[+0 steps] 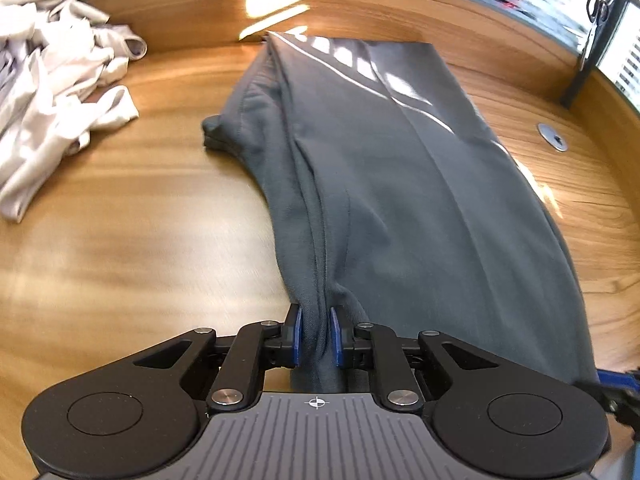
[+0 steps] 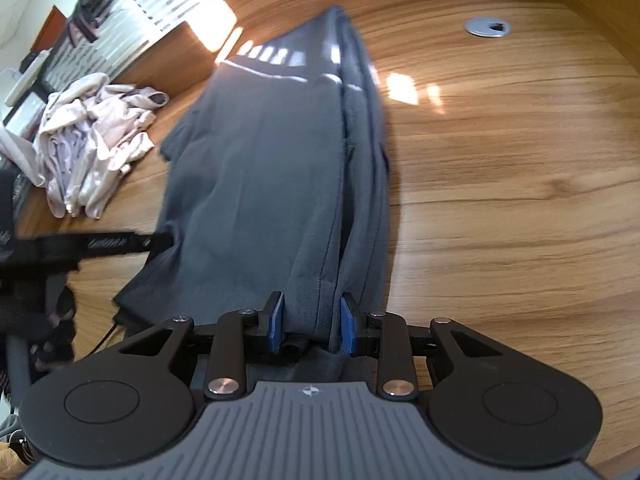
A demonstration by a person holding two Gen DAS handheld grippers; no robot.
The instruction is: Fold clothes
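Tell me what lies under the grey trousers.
The grey trousers lie stretched along the wooden table, which shows bare on both sides of them. Whatever sits directly beneath the cloth is covered. Both tongs, left and right, pinch the near end.

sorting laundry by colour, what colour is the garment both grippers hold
Dark grey garment, plain, no pattern; clearest in the left wrist view.

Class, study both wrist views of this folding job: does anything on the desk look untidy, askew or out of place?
Yes. The pale garments lie in a crumpled, unfolded heap on the wooden desk, beside the grey trousers. The trousers lie long and mostly flat, but one bunched corner juts out toward the heap.
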